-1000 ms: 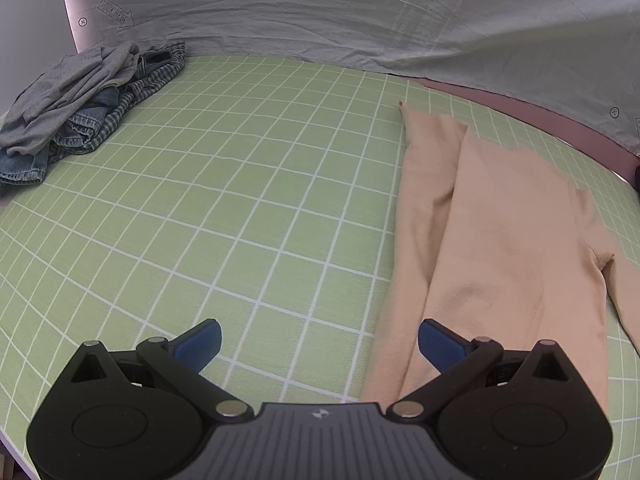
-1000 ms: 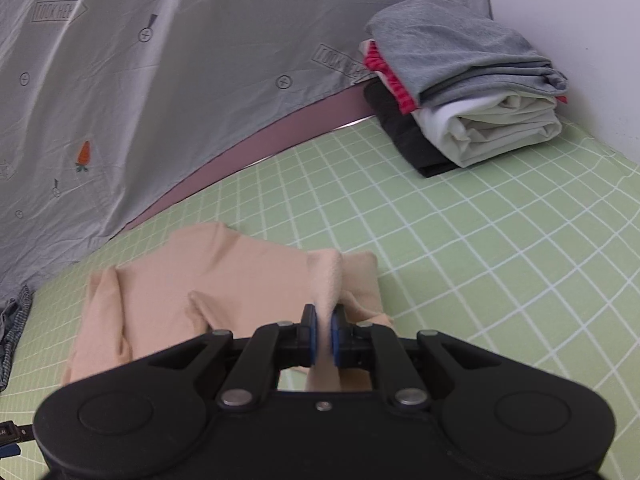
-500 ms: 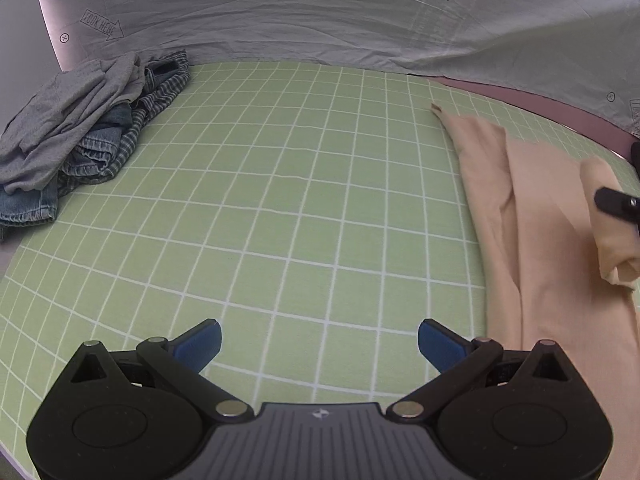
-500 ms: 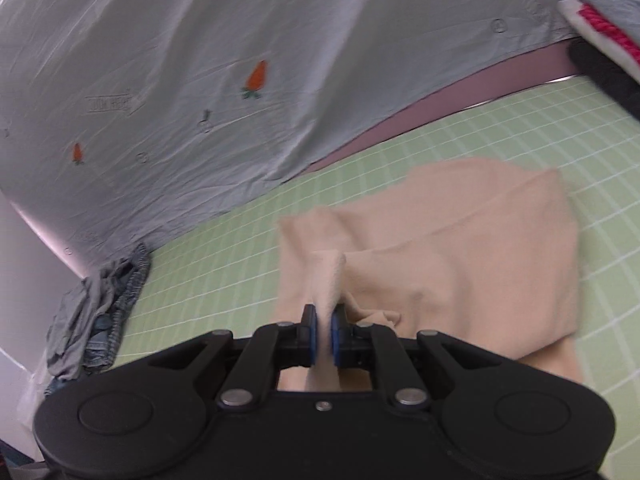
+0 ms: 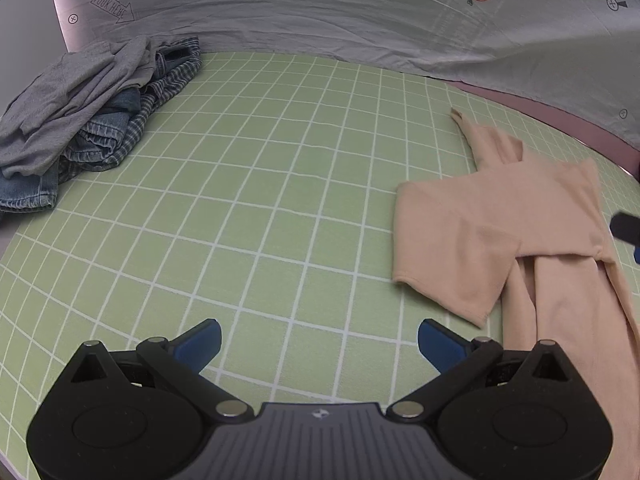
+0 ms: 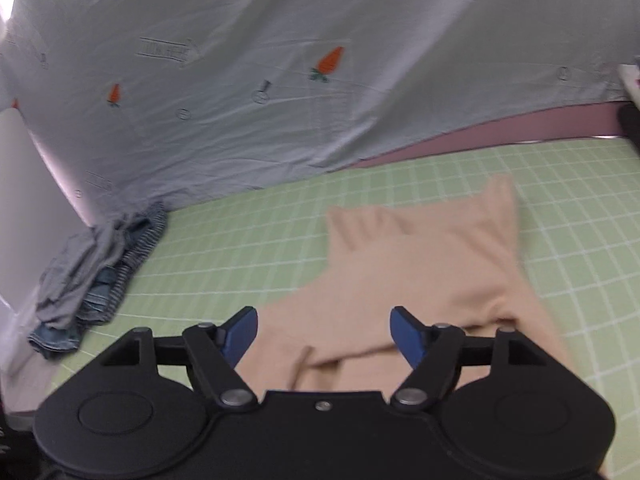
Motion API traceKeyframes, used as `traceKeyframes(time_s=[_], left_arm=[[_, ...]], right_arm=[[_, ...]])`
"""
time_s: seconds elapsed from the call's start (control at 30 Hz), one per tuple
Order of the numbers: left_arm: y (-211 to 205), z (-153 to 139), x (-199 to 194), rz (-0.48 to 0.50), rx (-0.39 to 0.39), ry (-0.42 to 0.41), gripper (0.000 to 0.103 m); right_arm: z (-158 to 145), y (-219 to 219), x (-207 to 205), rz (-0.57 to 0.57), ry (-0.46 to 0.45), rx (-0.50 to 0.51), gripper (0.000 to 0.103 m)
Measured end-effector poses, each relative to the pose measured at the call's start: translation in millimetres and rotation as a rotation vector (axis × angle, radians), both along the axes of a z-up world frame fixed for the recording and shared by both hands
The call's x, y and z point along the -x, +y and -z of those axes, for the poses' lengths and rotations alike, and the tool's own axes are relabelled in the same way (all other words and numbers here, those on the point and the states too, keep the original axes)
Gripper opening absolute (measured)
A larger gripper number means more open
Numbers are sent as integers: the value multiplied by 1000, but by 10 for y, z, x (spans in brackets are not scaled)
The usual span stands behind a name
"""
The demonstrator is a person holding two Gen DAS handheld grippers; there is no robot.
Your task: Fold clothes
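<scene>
A peach long-sleeved top (image 5: 516,216) lies on the green checked mat (image 5: 280,184), one sleeve laid across its body. The same peach top (image 6: 420,272) fills the middle of the right wrist view. My right gripper (image 6: 324,334) hovers over its near part, jaws opening wide, blue pads (image 6: 406,334) clear of the cloth. A dark tip of that right gripper (image 5: 626,228) shows at the right edge of the left wrist view. My left gripper (image 5: 318,346) stands open over bare mat, left of the top, holding nothing.
A heap of unfolded clothes (image 5: 84,120), grey, denim and checked, lies at the mat's far left; the clothes heap (image 6: 96,276) also shows at left in the right wrist view. A grey carrot-print sheet (image 6: 320,80) hangs behind. A pink rim (image 6: 500,136) borders the mat.
My right gripper carried the sleeve leftward across the top, then let go and opened. The sleeve now lies flat over the body. My left gripper slid left, away from the top.
</scene>
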State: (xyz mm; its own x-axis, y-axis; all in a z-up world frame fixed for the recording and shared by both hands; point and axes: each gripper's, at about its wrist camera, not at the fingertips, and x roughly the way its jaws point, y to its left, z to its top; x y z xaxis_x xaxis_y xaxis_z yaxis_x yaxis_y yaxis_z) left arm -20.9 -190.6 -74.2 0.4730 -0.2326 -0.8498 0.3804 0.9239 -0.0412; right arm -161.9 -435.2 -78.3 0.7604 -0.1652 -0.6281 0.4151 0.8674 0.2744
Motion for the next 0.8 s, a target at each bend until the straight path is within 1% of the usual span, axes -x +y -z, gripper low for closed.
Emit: traceKeyframes(time_s=[0.1, 0.17, 0.23, 0.3, 0.37, 0.5, 0.57, 0.63, 0.67, 0.73, 0.77, 0.8], left_arm=[[-95, 15, 148, 22, -1, 11, 103], [-172, 20, 263, 45, -3, 15, 103], [-255, 28, 379, 70, -6, 18, 103], [-334, 39, 500, 101, -8, 23, 103], [-412, 59, 627, 135, -16, 26, 103], [-498, 80, 836, 184, -30, 21, 103], [-503, 77, 919, 199, -36, 14, 103], [-477, 75, 975, 199, -41, 10, 103], [-457, 76, 998, 197, -42, 9, 103], [-390, 80, 1020, 183, -45, 10, 103], [-356, 84, 1024, 173, -46, 10, 103], [-313, 87, 1023, 160, -45, 11, 103]], right_arm=[[87, -153, 309, 83, 119, 97, 75], [162, -238, 557, 120, 180, 143, 76], [236, -306, 844, 160, 234, 169, 76], [307, -349, 1072, 184, 270, 170, 75], [372, -375, 1284, 208, 300, 159, 70], [499, -403, 1557, 237, 331, 110, 46], [538, -408, 1639, 241, 338, 95, 43], [564, -412, 1675, 237, 339, 80, 33], [572, -414, 1688, 235, 337, 71, 30], [575, -401, 1692, 224, 329, 59, 21], [574, -390, 1690, 217, 325, 56, 18], [572, -375, 1681, 209, 322, 56, 11]])
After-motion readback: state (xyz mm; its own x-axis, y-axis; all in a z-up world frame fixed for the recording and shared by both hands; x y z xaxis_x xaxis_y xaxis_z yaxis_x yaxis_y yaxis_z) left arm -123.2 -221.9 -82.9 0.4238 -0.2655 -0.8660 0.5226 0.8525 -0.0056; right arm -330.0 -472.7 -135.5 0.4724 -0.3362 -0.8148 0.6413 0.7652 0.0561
